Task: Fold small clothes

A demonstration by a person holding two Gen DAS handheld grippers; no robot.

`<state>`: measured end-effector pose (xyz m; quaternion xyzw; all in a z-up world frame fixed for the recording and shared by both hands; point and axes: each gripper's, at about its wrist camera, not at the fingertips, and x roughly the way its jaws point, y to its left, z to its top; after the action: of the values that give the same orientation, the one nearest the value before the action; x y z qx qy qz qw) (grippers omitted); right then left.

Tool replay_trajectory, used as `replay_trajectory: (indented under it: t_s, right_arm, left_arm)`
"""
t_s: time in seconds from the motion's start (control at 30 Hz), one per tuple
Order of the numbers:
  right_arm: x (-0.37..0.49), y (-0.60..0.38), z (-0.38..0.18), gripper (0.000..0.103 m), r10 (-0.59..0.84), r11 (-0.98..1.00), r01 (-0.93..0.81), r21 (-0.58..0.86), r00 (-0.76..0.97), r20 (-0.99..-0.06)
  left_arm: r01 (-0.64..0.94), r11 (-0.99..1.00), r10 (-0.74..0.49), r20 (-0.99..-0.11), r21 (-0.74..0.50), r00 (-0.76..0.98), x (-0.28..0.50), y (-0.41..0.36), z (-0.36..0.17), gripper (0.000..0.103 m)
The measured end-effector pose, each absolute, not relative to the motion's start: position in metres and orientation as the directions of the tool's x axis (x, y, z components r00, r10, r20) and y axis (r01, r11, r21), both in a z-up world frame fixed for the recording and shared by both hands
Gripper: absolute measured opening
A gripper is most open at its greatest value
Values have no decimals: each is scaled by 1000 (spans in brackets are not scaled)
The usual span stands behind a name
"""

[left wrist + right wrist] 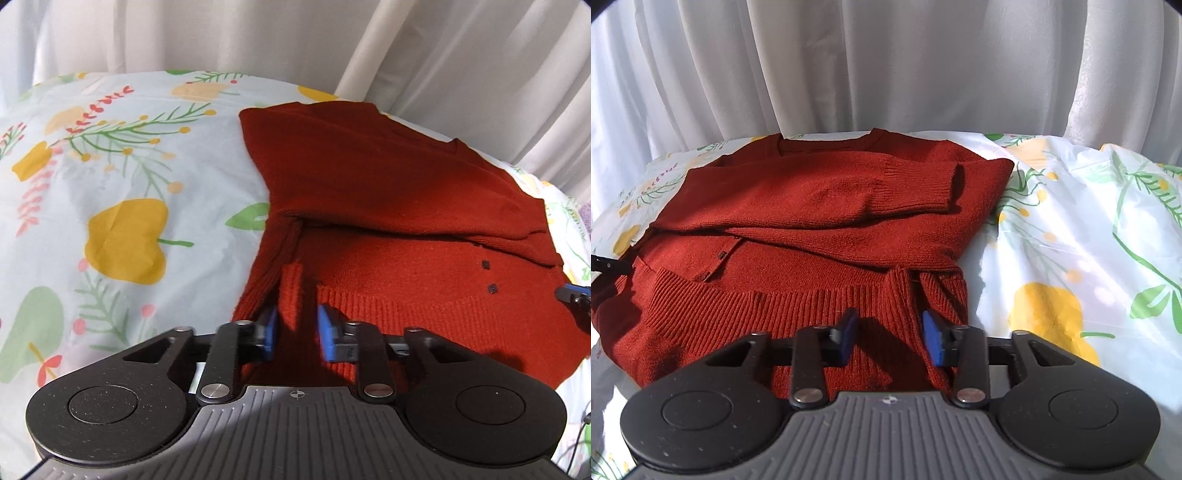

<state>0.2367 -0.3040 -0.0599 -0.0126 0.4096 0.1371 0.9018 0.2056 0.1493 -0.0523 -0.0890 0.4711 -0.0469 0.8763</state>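
A rust-red knit sweater [388,192] lies flat on a floral sheet, its sleeves folded across the body; it also shows in the right wrist view [820,206]. My left gripper [297,330] is open, its blue pads on either side of the ribbed hem at the sweater's near left corner. My right gripper [890,338] is open over the ribbed hem at the near right corner. The right gripper's tip shows at the right edge of the left wrist view [572,295]. The left gripper's tip shows at the left edge of the right wrist view [605,266].
The floral sheet [122,206] covers the surface to the left and, in the right wrist view [1071,240], to the right. White curtains [886,62] hang right behind the far edge.
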Motion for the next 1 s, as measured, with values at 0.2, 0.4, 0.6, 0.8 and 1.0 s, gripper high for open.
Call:
replay_trajectory:
  t_s: [0.2,0.4,0.6,0.8,1.0]
  right_arm:
    - [232,-295,-56,5,234,956,-287,55,643,-729]
    - [241,-323,-9,4,288,956,-191,223,763,-579]
    - [294,-329,-16,4,181,974,-60,217,786,-592]
    - [329,-325,-49,6,180,979,-58,198,706,-685]
    - [321,-324,-52,19,235,972,-146,186,687,-688]
  left_arm:
    - [5,981,-161,-804,-193,572,203,143,-39,7]
    - [-1,956,-200,-654,-294,729,219,159,23,7]
    - [-90,956,-119,-651,-278,750,282,167,4,7]
    - [-89,962,-134,-734,-257,665,298,157,-48,9]
    - [-14,968,-181,-730,-252,659,284,155,-45,40]
